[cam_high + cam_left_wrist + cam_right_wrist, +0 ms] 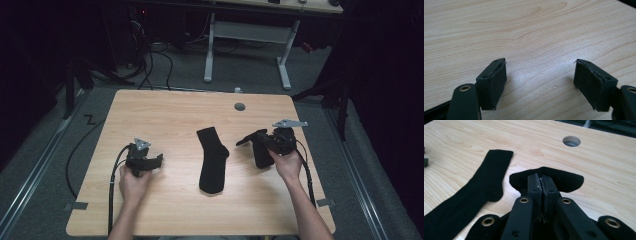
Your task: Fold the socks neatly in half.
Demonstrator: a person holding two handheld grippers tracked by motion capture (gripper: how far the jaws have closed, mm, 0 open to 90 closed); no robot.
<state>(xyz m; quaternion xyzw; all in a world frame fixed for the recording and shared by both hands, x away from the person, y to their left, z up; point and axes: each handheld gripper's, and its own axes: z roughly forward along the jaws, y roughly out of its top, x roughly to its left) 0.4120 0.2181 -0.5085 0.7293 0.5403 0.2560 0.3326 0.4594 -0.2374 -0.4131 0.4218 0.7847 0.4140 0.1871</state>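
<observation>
The right gripper (541, 185) has its jaws pressed together on a black sock (570, 180), pinching the fabric so that the sock spreads out to both sides behind the jaw tips in the right gripper view. In the high view the right gripper (260, 142) sits at the 3 o'clock side of the table (165, 107), and the pinched sock (260, 154) hangs beneath it, partly draped toward 6 o'clock. The left gripper (540, 82) has its jaws spread wide with nothing between them; bare wood grain shows in the gap. In the high view the left gripper (150, 162) rests at about 8 o'clock on the table, held by the left hand (134, 184). A second black sock (212, 160) lies flat near the table centre, between the two grippers, its cuff toward 12 o'clock and its toe toward 6 o'clock, apart from both grippers. A round cable hole (240, 106) lies at 12 o'clock from the held sock. The right gripper view shows the closed jaw pads and the flat sock (474, 195) at 9 o'clock of them. The high view shows both forearms and the trailing cables.
</observation>
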